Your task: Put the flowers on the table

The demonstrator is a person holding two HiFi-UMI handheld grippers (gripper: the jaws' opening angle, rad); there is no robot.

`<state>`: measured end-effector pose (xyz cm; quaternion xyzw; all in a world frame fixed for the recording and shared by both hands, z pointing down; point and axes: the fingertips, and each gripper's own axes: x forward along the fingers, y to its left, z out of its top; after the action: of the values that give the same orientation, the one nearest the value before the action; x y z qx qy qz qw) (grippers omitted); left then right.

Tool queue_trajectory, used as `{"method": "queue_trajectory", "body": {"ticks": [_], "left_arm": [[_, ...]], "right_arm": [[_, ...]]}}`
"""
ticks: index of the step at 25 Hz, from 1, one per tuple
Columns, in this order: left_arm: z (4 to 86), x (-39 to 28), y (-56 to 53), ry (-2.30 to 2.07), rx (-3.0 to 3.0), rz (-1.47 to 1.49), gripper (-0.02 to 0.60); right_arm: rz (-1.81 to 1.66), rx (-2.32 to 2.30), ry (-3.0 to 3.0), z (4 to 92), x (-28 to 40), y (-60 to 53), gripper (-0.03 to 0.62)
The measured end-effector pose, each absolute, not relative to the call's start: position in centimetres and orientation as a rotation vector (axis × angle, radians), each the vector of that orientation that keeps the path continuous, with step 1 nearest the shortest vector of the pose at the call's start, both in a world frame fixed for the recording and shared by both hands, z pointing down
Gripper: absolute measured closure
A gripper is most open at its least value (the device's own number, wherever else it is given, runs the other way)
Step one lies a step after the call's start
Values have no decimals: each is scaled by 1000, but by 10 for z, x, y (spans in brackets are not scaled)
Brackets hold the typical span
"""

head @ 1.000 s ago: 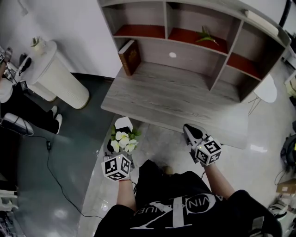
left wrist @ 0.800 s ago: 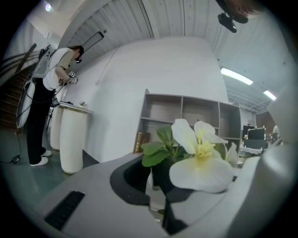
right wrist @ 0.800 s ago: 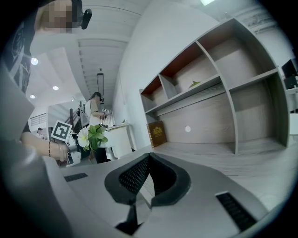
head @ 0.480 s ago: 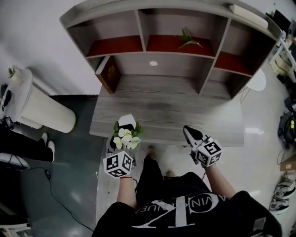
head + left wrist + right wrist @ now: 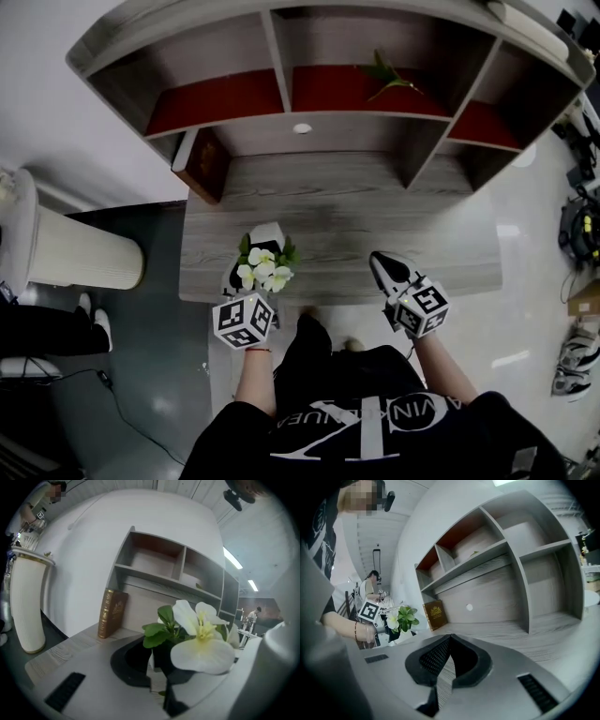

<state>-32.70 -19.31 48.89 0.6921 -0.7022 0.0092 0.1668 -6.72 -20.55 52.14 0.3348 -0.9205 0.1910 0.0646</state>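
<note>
in left tongs [image 5: 158,670], white flowers [image 5: 201,641]

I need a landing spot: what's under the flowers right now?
Bare grey table near its front edge. The patch directly beneath the flowers, held in the left gripper, is covered by them.

1. Leaning at the tabletop's [image 5: 375,206] far left corner: brown book [image 5: 201,165].
2. Lying in the shelf unit's [image 5: 277,56] middle compartment, toward its right edge: green sprig [image 5: 386,77].
3. Standing on the floor [image 5: 159,281] beyond the tabletop's left edge: ribbed white cylinder [image 5: 82,262].

Grey wooden table [image 5: 375,211], brown book [image 5: 202,164] upon it.
</note>
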Motion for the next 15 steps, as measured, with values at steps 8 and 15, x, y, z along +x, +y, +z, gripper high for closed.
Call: {"method": "queue_trajectory", "body": {"ticks": [8,15], "left_arm": [[512,-331,-240,-1853,2017,87,572],[536,-332,-270,-1749,2031,133,572]], "right_arm": [[606,1099,-2714,535,-89,-228,583],[674,1176,-2682,545,-105,-244,583]]}}
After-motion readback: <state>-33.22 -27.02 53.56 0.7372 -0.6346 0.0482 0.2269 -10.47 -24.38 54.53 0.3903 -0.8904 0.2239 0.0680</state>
